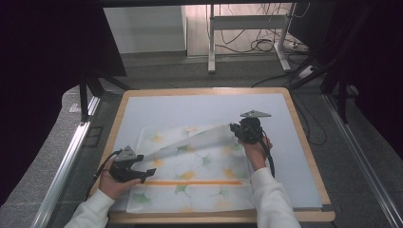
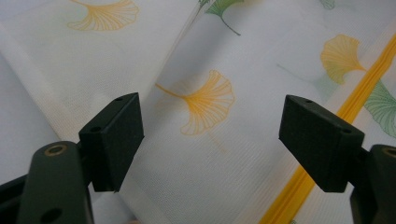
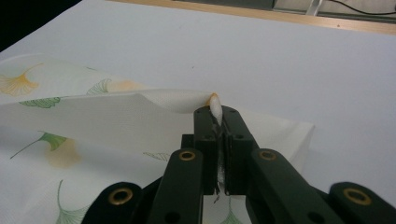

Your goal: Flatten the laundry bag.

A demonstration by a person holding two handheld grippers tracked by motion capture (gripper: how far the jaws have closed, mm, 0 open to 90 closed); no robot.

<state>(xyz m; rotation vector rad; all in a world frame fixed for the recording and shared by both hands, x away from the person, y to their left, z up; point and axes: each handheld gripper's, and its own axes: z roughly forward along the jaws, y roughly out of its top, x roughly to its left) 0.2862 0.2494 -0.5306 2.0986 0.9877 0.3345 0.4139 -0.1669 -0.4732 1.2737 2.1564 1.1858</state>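
Observation:
A white cloth (image 1: 199, 166) printed with green and yellow ginkgo leaves and an orange stripe lies on the pale table mat (image 1: 157, 107). My right gripper (image 1: 236, 129) is shut on the cloth's far right corner (image 3: 215, 105) and holds it lifted, so a band of fabric stretches up from the left. The pinched edge pokes out between the black jaws (image 3: 217, 140). My left gripper (image 1: 149, 173) rests low over the cloth's left part, jaws wide apart, with a yellow leaf (image 2: 208, 105) and the orange stripe (image 2: 299, 182) lying flat between and below them.
The mat sits on a wooden-edged table (image 1: 304, 142). Bare mat lies beyond and to the right of the cloth. Past the table's far edge are a metal frame's legs (image 1: 211, 42) and floor cables (image 1: 266, 45). Dark curtains flank both sides.

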